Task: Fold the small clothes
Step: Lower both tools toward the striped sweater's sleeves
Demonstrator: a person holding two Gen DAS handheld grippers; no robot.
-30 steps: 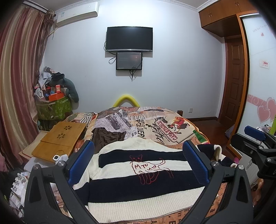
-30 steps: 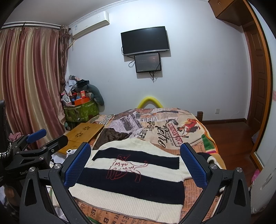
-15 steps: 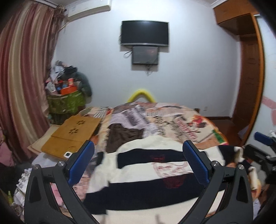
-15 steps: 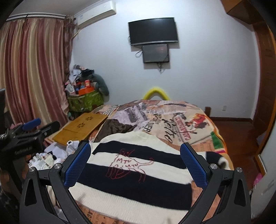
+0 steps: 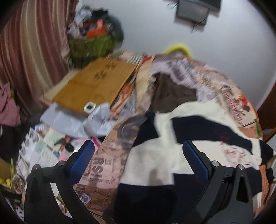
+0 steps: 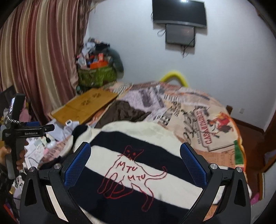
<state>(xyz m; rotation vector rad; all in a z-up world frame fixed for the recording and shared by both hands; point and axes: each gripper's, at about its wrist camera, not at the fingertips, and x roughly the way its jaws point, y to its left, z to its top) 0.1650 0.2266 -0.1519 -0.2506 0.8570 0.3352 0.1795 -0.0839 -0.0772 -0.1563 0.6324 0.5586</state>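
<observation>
Hovering over unfolded striped sweater (image 6: pixel 138 165) spread on bed (image 6: pixel 215 120), both jaws open, empty; folding not begun.

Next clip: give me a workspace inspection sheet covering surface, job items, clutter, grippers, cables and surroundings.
Surface: bed with newspaper-print cover.
Job's things: striped sweater with a red cat outline, spread out, unfolded; a sleeve reaches toward the bed's edge.
Clutter: brown garment beyond the sweater; wooden lap desk, papers and a heaped green basket beside the bed.
Grippers: left gripper open; right gripper open; both above the sweater, holding nothing.
Cables: dangling under the wall TV.
Surroundings: striped curtain, white wall.
</observation>
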